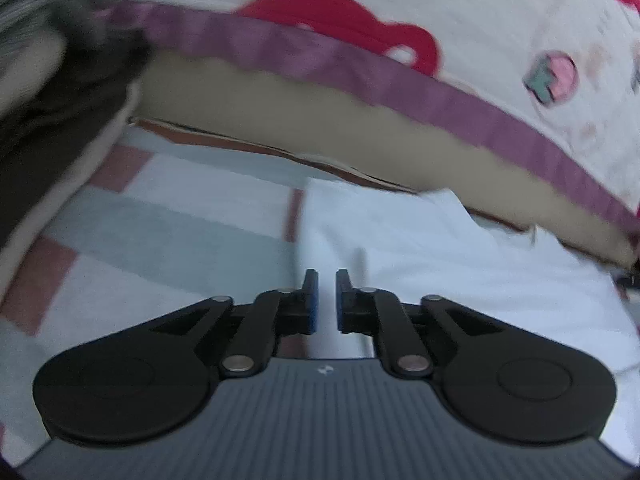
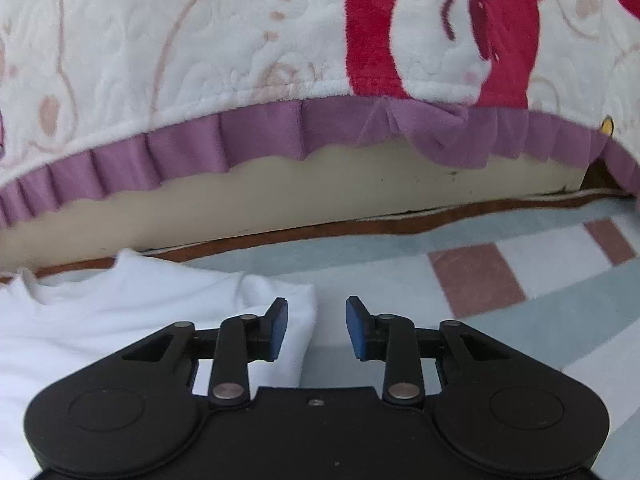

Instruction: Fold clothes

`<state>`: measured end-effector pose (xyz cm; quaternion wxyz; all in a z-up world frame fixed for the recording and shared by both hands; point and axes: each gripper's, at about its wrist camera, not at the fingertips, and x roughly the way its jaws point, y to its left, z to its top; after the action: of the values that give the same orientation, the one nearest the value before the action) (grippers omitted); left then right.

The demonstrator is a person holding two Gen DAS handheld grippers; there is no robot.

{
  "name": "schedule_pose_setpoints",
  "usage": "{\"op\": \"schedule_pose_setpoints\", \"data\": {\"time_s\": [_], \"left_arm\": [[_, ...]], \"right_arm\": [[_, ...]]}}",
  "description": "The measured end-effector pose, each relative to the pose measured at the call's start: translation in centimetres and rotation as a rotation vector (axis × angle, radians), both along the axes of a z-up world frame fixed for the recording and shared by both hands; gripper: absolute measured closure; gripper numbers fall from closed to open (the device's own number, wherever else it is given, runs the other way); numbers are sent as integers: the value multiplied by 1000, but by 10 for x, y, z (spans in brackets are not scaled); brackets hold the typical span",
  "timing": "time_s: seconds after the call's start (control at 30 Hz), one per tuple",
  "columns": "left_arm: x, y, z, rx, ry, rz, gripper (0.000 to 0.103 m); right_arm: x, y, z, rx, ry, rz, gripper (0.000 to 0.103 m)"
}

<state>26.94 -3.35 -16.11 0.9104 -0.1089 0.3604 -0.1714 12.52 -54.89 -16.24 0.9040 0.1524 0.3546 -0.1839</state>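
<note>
The left wrist view is smeared by motion blur: the fleece blanket (image 1: 500,20) with its purple frill (image 1: 360,76) shows only soft shapes, and its small print near the right cannot be read. A dark grey mass (image 1: 48,92) at the upper left is too blurred to identify. The white garment (image 1: 460,260) runs out of the right edge there and under the left tool (image 1: 327,298). In the right wrist view it is cut off by the left edge and partly hidden beneath the right tool (image 2: 317,328), so its full shape cannot be told. The red bear figure (image 2: 500,32) is cropped at the top.
</note>
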Motion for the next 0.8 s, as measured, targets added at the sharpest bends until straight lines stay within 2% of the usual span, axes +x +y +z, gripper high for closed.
{"op": "schedule_pose_setpoints", "data": {"time_s": [0.1, 0.2, 0.27, 0.3, 0.33, 0.37, 0.43, 0.5, 0.53, 0.57, 0.67, 0.73, 0.8], "left_arm": [[1, 15, 3, -77, 44, -19, 89], [-5, 18, 6, -128, 71, -125, 89], [-12, 14, 6, -131, 74, -220, 82], [-17, 8, 4, -86, 67, -280, 77], [-25, -1, 2, -2, 44, -344, 72], [-30, -6, 2, 52, 17, -363, 72], [-36, -14, 3, 117, -32, -349, 72], [-40, -19, -1, 124, -9, -388, 67], [-43, -21, -4, 121, 10, -414, 55], [-47, -24, -5, 143, 5, -430, 51], [-61, -37, -8, 240, -37, -447, 51], [-68, -42, -8, 261, -44, -412, 52], [-81, -44, -15, 276, -76, -422, 53]], "right_arm": [[-5, 6, -5, 49, -11, 3, 66], [-4, 22, -7, 84, 3, 61, 66], [1, 35, -7, 87, 32, 123, 61], [0, 41, -7, 72, 52, 151, 54], [-2, 46, -7, 55, 69, 174, 52], [-5, 51, -8, 37, 87, 198, 52], [-21, 54, -8, 54, 94, 170, 52], [-45, 58, -4, 52, 83, 148, 52], [-59, 61, -1, 47, 73, 144, 52], [-74, 64, 1, 38, 66, 146, 52], [-117, 77, 1, 0, 53, 158, 51], [-139, 86, -4, -5, 63, 167, 51], [-141, 98, -10, -59, 124, 217, 51]]}}
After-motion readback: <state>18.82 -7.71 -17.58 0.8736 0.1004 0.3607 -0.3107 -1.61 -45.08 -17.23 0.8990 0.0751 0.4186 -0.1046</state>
